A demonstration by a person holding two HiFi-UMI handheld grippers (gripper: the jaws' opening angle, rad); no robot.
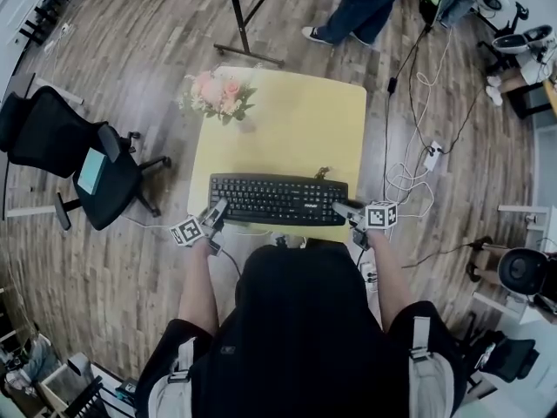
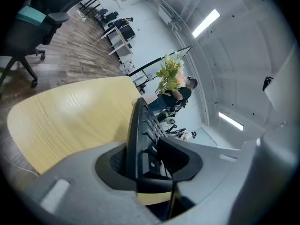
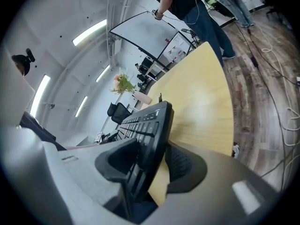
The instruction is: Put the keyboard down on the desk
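A black keyboard (image 1: 278,198) lies lengthwise along the near edge of the yellow desk (image 1: 296,120). My left gripper (image 1: 216,209) is at its left end and my right gripper (image 1: 341,207) at its right end. In the left gripper view the keyboard's end (image 2: 138,125) stands between the jaws of the left gripper (image 2: 145,158), with the textured pad on the underside showing beside it. In the right gripper view the keyboard (image 3: 150,125) sits inside the right gripper (image 3: 152,165), and a strip of yellow desk (image 3: 201,93) shows between its underside and the outer pad. Both grips look loose.
A bunch of pink flowers (image 1: 218,94) stands at the desk's far left corner. A black office chair (image 1: 70,146) is left of the desk. A person (image 1: 365,7) stands beyond it. White cables and a power strip (image 1: 418,164) lie on the floor to the right.
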